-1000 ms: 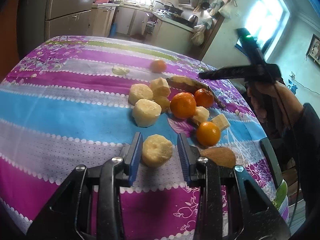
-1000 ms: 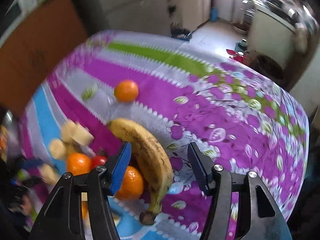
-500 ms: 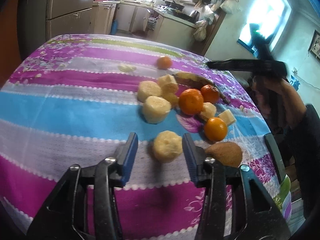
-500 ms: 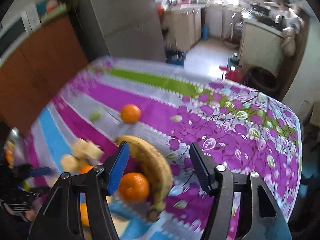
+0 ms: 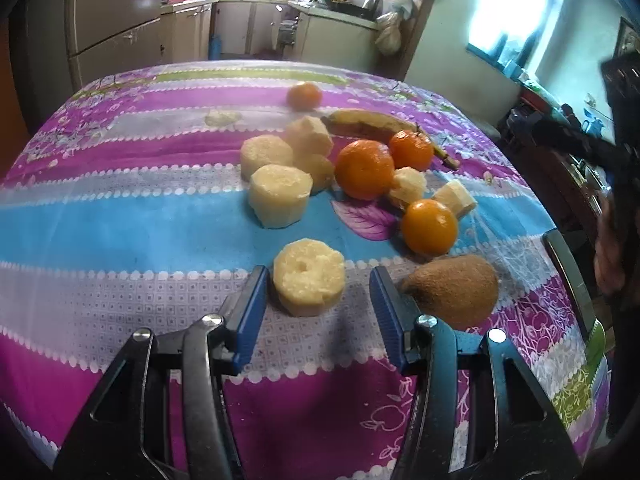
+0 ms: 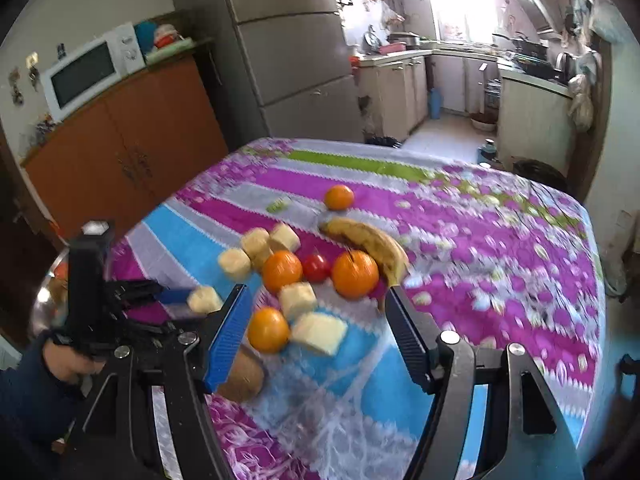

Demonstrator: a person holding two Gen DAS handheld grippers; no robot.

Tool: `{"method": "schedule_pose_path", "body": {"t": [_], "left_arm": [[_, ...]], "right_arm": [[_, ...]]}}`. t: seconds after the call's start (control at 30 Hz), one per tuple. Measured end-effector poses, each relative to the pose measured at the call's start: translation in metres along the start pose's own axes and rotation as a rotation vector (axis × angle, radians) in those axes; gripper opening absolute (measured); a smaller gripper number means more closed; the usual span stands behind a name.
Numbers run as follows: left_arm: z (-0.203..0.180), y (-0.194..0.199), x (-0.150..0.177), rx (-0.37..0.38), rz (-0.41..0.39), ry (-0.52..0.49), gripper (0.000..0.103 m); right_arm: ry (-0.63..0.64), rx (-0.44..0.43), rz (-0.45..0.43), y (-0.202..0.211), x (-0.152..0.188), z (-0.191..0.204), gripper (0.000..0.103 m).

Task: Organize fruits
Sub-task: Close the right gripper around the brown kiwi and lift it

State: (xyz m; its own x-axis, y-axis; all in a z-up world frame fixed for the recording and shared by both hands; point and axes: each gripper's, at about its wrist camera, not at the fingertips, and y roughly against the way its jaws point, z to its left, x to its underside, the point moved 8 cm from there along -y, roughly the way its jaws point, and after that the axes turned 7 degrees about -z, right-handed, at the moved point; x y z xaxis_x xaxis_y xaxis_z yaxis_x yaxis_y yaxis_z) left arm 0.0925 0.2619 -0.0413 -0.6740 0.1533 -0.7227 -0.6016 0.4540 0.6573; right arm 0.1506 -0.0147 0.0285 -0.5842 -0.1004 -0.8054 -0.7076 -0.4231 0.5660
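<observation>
With the left tool (image 5: pixel 318 300) spread wide around the cored pineapple slice (image 5: pixel 309 277) just left of the kiwi (image 5: pixel 454 291) on the desk (image 5: pixel 120 216), picking seems underway, next needing closure; the right tool (image 6: pixel 316 334) hangs wide, empty.

Your left gripper (image 5: pixel 318 306) hangs low over the near edge of the table (image 5: pixel 100 208), jaws spread wide, with a pale round fruit chunk (image 5: pixel 309 277) sitting between the blue pads, touching neither as far as I can tell. A brown kiwi (image 5: pixel 454 290) lies just beside your right pad. Further in toward the middle you've got more pale chunks, three oranges (image 5: pixel 365 169) and a banana (image 5: pixel 376 125) bunched together. One lone orange (image 5: pixel 305 96) sits near the far edge.
</observation>
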Motion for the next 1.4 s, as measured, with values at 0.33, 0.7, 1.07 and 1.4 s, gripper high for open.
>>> {"method": "schedule_pose_path", "body": {"t": [0.33, 0.7, 1.07, 1.4], "left_arm": [[-0.005, -0.001, 0.001, -0.016, 0.003, -0.034, 0.036], [0.001, 0.002, 0.001, -0.013, -0.006, -0.009, 0.036], [0.003, 0.004, 0.003, 0.000, -0.003, 0.009, 0.036], [0.002, 0.004, 0.001, -0.007, -0.012, 0.011, 0.036]], "right_arm": [[-0.091, 0.033, 0.094, -0.045, 0.035, -0.002, 0.061], [0.002, -0.148, 0.046, -0.014, 0.033, 0.035, 0.075], [0.155, -0.186, 0.178, -0.046, 0.075, 0.067, 0.076], [0.188, -0.171, 0.181, -0.054, 0.080, 0.082, 0.056]]}}
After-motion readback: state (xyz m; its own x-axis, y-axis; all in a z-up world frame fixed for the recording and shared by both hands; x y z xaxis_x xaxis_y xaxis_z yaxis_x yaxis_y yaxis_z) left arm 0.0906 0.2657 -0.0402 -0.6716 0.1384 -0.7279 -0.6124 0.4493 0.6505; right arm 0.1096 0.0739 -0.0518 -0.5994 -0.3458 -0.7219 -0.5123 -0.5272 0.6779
